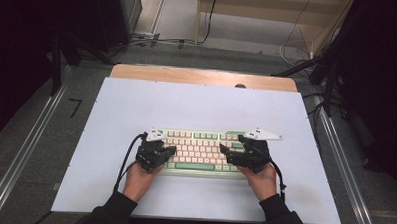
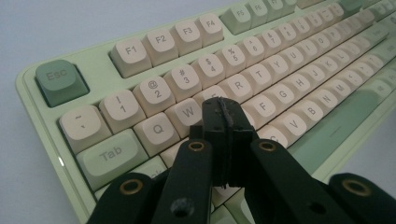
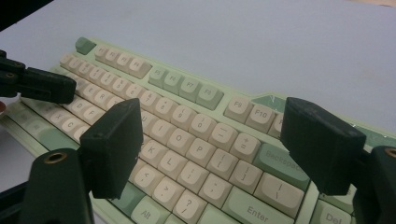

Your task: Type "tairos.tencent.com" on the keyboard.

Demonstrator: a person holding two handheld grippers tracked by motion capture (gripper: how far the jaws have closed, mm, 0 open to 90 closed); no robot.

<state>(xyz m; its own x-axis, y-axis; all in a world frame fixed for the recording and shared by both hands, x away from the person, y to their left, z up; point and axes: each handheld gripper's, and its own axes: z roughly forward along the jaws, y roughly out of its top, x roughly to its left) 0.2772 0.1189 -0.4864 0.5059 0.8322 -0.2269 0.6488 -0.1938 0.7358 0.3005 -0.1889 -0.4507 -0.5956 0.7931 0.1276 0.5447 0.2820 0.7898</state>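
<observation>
A pale green keyboard (image 1: pixel 201 153) with cream and green keys lies on the white table top, near the front. My left gripper (image 1: pixel 173 150) hovers over its left end with both jaws pressed together, tip above the letter keys right of the W key (image 2: pixel 187 112). My right gripper (image 1: pixel 222 151) hangs over the right end, jaws wide apart with nothing between them; the P key (image 3: pixel 198 148) and its neighbours lie below the gap. In the left gripper view the keyboard (image 2: pixel 280 79) runs away to the upper right. The left gripper's finger (image 3: pixel 37 85) shows at the left of the right gripper view.
The white board (image 1: pixel 197 104) covers a wooden table whose far edge (image 1: pixel 203 75) shows behind it. Metal rails (image 1: pixel 25 151) run along both sides. Cables (image 1: pixel 154 40) and dark stands sit on the floor beyond the table.
</observation>
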